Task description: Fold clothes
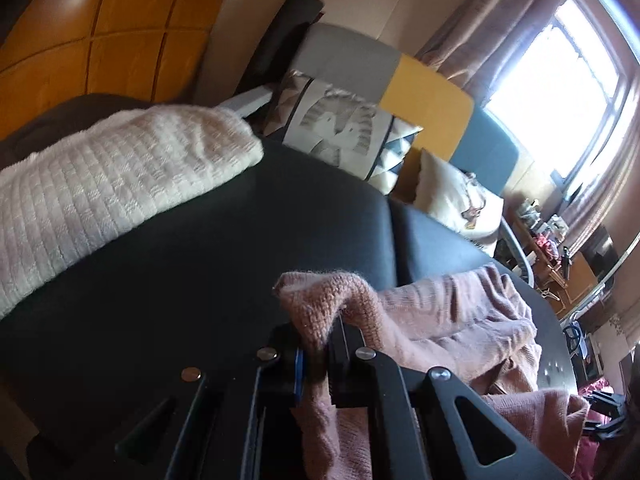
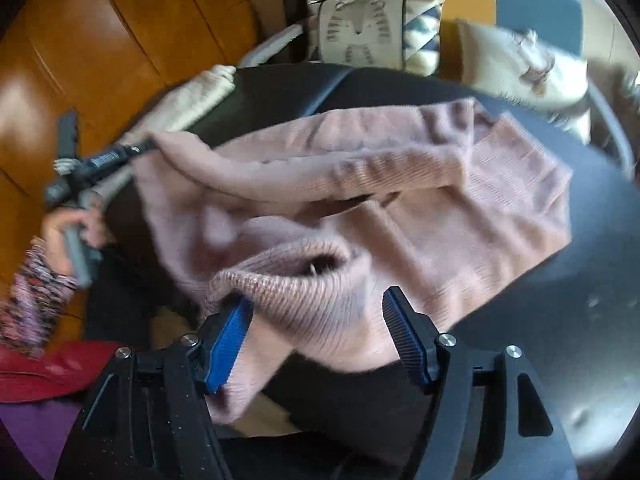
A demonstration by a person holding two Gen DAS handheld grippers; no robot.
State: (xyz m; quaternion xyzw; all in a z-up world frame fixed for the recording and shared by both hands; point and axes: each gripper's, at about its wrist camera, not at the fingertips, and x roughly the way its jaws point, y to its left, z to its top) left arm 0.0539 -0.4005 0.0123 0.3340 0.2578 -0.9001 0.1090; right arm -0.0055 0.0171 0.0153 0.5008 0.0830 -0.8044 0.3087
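Dark round worktop (image 2: 560, 320) before cushioned seating. Pink sweater (image 2: 440, 184) spread across it, mid-fold. Left gripper (image 1: 316, 356) jaws pinched on 1 sweater edge; right gripper (image 2: 316, 336) jaws wide around ribbed cuff, not clamping.

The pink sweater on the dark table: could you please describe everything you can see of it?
The pink sweater is a fuzzy rib-knit garment, crumpled and partly folded over itself on the dark round table. One ribbed edge is pinched in the shut left tool, which holds that part lifted off the table. Another thick ribbed part, seemingly a cuff or collar, lies between the open fingers of the right tool and hangs over the table's near edge.
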